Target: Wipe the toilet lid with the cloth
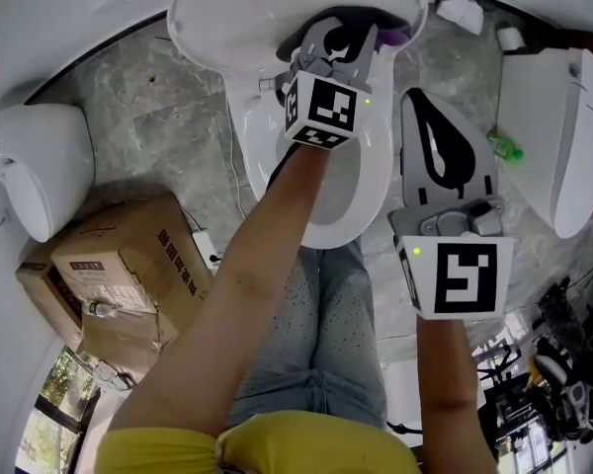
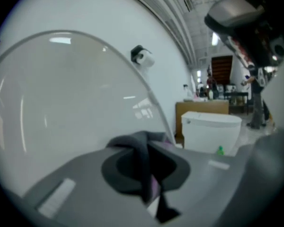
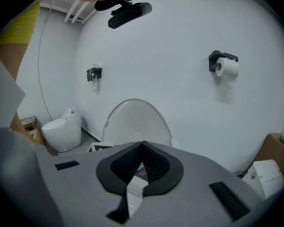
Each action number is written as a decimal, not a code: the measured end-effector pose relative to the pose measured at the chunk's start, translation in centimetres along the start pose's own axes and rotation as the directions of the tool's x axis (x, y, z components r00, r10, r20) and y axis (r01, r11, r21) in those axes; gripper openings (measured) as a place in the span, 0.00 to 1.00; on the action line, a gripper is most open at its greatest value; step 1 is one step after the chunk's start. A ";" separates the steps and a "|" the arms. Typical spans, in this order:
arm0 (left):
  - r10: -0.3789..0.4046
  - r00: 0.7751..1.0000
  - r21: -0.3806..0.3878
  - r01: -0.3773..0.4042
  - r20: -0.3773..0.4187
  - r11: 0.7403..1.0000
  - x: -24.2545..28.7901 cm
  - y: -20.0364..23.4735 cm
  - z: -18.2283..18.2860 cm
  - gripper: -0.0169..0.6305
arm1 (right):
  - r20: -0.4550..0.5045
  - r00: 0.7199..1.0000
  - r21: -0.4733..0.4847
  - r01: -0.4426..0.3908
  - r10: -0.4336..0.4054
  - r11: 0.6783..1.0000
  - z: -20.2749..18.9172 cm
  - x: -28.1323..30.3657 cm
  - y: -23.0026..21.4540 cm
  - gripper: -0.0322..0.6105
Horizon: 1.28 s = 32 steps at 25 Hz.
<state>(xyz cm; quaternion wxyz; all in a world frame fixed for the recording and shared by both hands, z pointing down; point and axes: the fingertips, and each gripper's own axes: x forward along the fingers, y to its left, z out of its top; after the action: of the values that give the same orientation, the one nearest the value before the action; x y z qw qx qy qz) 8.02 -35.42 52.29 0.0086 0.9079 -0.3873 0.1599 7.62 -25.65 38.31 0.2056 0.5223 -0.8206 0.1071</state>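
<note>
The white toilet lid [image 1: 277,13] stands raised behind the seat ring [image 1: 371,181]. My left gripper [image 1: 354,30] reaches over the bowl to the lid's lower part and is shut on a grey and purple cloth [image 1: 393,36]. In the left gripper view the cloth [image 2: 143,148] hangs bunched between the jaws, with the lid [image 2: 61,93] filling the picture close ahead. My right gripper [image 1: 445,151] hovers to the right of the bowl, jaws shut and holding nothing. In the right gripper view its closed tips [image 3: 143,144] point at the lid [image 3: 135,119].
Cardboard boxes [image 1: 119,265] and a small white toilet [image 1: 30,166] sit at the left. Another white toilet [image 1: 563,136] and a green bottle [image 1: 507,148] are at the right. A toilet-paper roll [image 3: 226,66] hangs on the wall. The person's legs stand before the bowl.
</note>
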 end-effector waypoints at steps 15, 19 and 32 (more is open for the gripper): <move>0.250 0.936 -0.018 -0.262 -0.247 0.965 -8.4 8.7 -10.9 0.05 | -0.037 0.998 0.041 -0.051 0.053 0.998 -2.1 0.9 2.3 0.08; 0.104 0.971 -0.027 -0.113 -0.216 0.993 -3.0 3.5 -9.5 0.05 | -0.053 0.998 0.042 -0.028 0.030 0.999 -2.6 0.7 1.2 0.08; -0.066 0.893 -0.041 0.053 -0.446 0.998 -1.8 0.7 -18.0 0.05 | -0.064 0.998 0.033 -0.027 0.029 0.999 -3.6 -0.3 0.8 0.08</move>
<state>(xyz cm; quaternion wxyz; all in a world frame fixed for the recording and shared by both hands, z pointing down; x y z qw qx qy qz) 1.22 -32.11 68.72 0.1148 0.8582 -0.3491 0.3584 7.81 -23.69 41.45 0.2220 0.5101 -0.8191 0.1397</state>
